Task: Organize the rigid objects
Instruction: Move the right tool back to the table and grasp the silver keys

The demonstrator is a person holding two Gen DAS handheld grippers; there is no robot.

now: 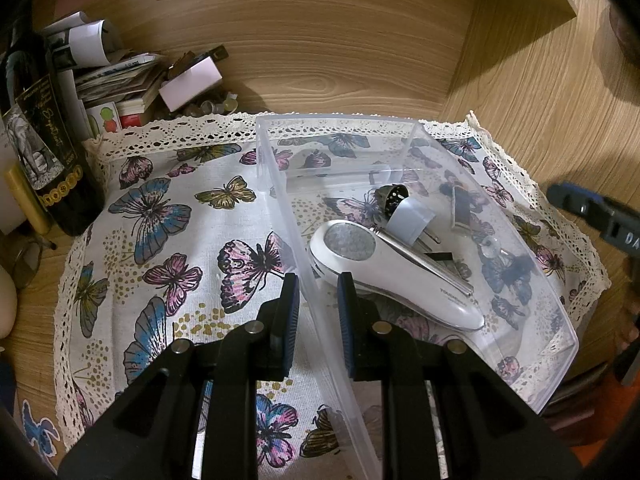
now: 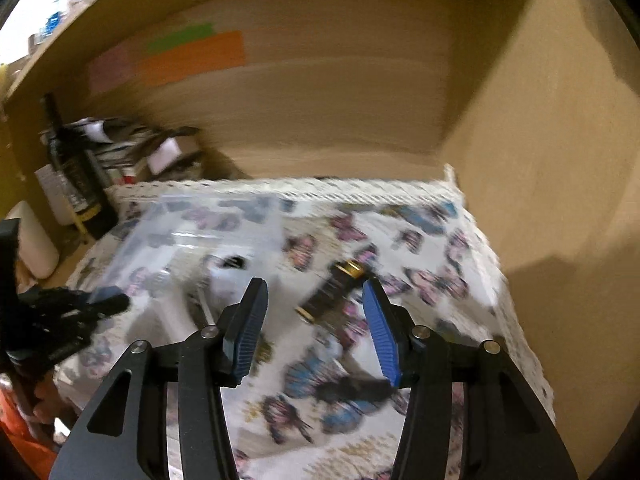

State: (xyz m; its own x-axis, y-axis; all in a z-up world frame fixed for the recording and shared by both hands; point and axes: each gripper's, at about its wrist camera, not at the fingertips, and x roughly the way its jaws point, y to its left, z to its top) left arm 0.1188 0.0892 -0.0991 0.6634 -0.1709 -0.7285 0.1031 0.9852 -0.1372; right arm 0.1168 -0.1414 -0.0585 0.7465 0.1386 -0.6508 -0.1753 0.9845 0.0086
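A clear plastic bin (image 1: pixel 424 240) sits on a butterfly-print cloth (image 1: pixel 168 216) inside a wooden cubby. The left gripper (image 1: pixel 318 300) straddles the bin's near side wall, one blue pad outside and one inside, closed down as narrow as it goes, so it appears to be pinching the thin wall. This most likely keeps the light bin from sliding while things are dropped in.

Inside the bin, just beyond the left gripper's inner pad, lies a white handheld device (image 1: pixel 392 276) with a round grey face. Its long axis runs diagonally, round head toward the bin's far left and tapered handle toward the near right. Beyond it are a small metal strainer piece (image 1: pixel 390 196), a pale plastic cap (image 1: pixel 412 220), thin metal tweezers (image 1: pixel 424 260) and a small dark card-like item (image 1: pixel 464 208).

The right gripper (image 2: pixel 316 328) shows in a blurred picture. Its jaws stand partly open with nothing between the pads. Just ahead of its fingertips, on the cloth outside the bin, lies a dark tube with gold ends (image 2: pixel 332 292), possibly a lipstick. It lies flat, its long axis slanting from near left to far right, one gold end toward the back wall. The jaws roughly frame it, which suggests it is the next thing to collect. The bin and the left gripper sit off to the right gripper's left.
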